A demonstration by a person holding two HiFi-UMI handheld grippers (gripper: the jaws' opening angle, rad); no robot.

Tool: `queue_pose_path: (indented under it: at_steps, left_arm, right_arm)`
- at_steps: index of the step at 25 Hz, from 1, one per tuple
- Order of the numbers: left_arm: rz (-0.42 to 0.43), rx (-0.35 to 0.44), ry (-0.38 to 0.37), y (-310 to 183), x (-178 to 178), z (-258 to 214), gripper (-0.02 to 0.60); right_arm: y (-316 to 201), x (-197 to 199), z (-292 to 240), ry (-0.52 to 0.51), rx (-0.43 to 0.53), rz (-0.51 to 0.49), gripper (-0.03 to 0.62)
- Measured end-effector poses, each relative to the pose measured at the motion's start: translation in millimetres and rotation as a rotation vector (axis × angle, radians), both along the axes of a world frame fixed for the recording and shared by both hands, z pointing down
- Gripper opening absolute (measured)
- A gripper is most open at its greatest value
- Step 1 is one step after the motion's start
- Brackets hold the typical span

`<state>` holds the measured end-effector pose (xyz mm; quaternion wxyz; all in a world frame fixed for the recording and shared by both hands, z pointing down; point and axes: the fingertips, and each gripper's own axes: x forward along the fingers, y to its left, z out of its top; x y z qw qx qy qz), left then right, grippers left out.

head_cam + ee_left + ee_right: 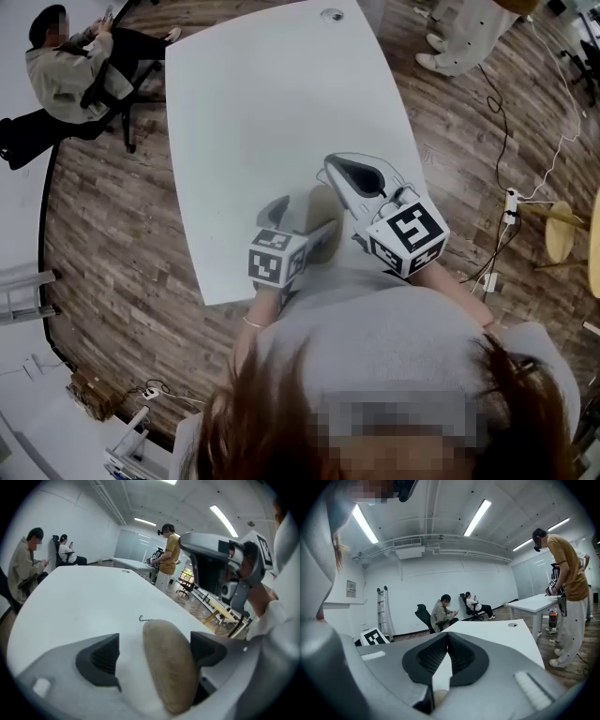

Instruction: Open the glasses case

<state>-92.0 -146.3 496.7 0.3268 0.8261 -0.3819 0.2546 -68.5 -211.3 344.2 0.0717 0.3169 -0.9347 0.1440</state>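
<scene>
Head view, we see the glasses case (324, 225) on the table (272, 103) near its front edge, between the jaws of the left gripper (302, 223); left gripper view, those jaws stand wide, not squeezing it (case hugs one pad); right gripper view, the right gripper (447, 656) has its jaws closed together, empty.

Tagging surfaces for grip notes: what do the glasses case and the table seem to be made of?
Glasses case: tan and matte with a fine speckled grain, so probably fabric or textured leatherette; the picture cannot settle which. Its rounded shape suggests a stiff body. Table: smooth white top with a soft sheen, likely laminate or painted board.
</scene>
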Motion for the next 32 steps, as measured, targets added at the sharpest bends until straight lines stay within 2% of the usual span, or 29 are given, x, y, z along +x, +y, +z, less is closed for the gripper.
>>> queue_pose_path:
  at_steps: [2, 5, 7, 12, 17, 22, 24, 28, 32]
  left_arm:
    - [0.004, 0.003, 0.036, -1, 4, 1, 0.496]
    - [0.02, -0.039, 0.07, -1, 17, 3, 0.499]
    - [0.071, -0.064, 0.052, 3, 33, 5, 0.505]
    - [0.203, -0.063, -0.021, 8, 63, 8, 0.503]
    - [0.305, -0.153, -0.007, 23, 87, 19, 0.503]
    - [0.373, -0.179, -0.075, 27, 94, 25, 0.471]
    - [0.395, -0.205, -0.076, 30, 94, 26, 0.448]
    - [0.353, -0.267, -0.002, 31, 90, 28, 0.408]
    - [0.269, -0.297, 0.153, 25, 89, 16, 0.371]
  right_arm:
    - [-3, 2, -2, -0.011, 0.0, 0.013, 0.003]
    - [-5, 3, -7, -0.022, 0.01, 0.019, 0.003]
    - [-3, 5, -8, -0.024, 0.012, 0.022, 0.003]
    - [-3, 11, -10, -0.023, 0.018, 0.04, 0.003]
    - [1, 18, -10, -0.016, 0.016, 0.052, 0.003]
    - [5, 26, -12, -0.02, 0.023, 0.061, 0.003]
    - [7, 29, -13, -0.024, 0.024, 0.064, 0.003]
    - [8, 32, -14, -0.026, 0.026, 0.062, 0.003]
    - [9, 35, -15, -0.032, 0.026, 0.065, 0.003]
